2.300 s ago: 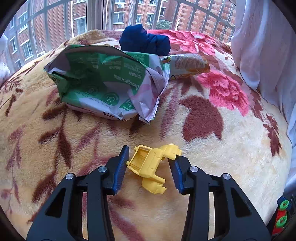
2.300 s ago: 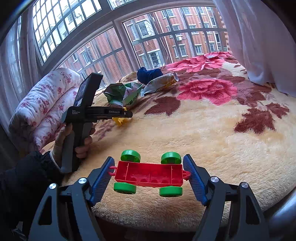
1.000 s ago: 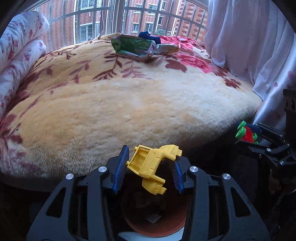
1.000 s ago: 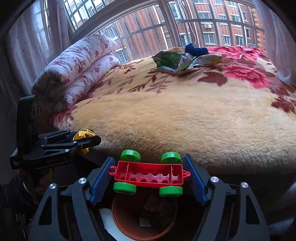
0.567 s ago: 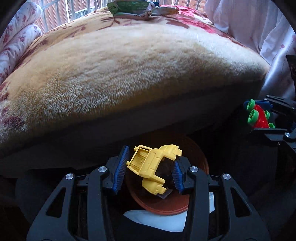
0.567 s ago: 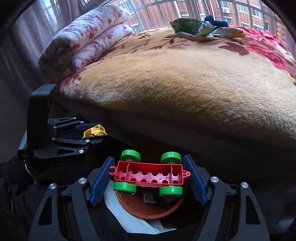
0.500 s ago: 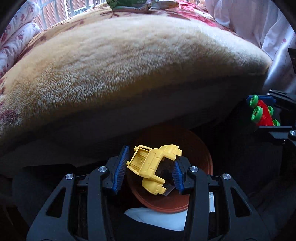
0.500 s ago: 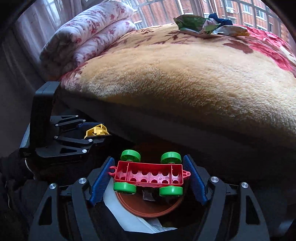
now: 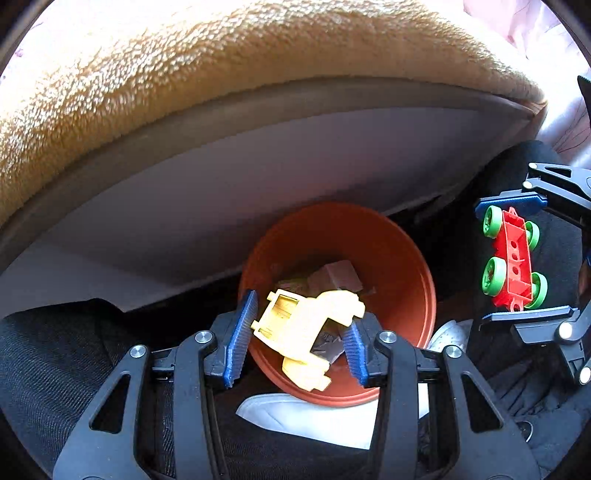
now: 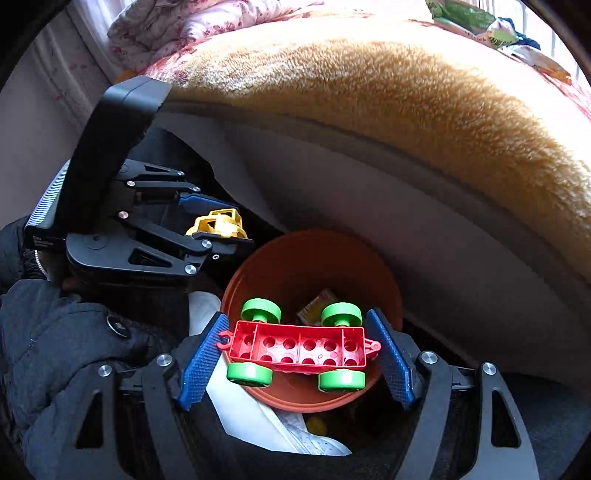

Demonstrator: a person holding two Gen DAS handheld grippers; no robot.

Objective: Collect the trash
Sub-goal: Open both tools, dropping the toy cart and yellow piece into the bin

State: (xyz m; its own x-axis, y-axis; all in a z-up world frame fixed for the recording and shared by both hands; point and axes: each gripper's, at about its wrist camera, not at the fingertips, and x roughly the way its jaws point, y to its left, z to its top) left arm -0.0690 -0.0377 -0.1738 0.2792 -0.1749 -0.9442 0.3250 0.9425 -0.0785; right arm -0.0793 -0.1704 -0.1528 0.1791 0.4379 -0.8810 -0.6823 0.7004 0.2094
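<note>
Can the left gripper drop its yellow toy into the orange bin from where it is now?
Probably yes. The left gripper hangs over the orange bin with its jaws opening, and the yellow toy between them sits above the bin's mouth with nothing underneath to block it. It is near the rim, so it might clip it.

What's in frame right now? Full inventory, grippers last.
Bin: 1, orange-brown, on floor by the bed, scraps inside.
Yellow toy part: 1, between left jaws, over bin.
Toy wagon: 1, red, green wheels, between right jaws, over bin.
Blanket: 1, tan plush, on bed.
Wrappers: green, far on the bed.
Rolled quilt: 1, pink floral, behind the bed.
Left gripper: opening.
Right gripper: opening.
</note>
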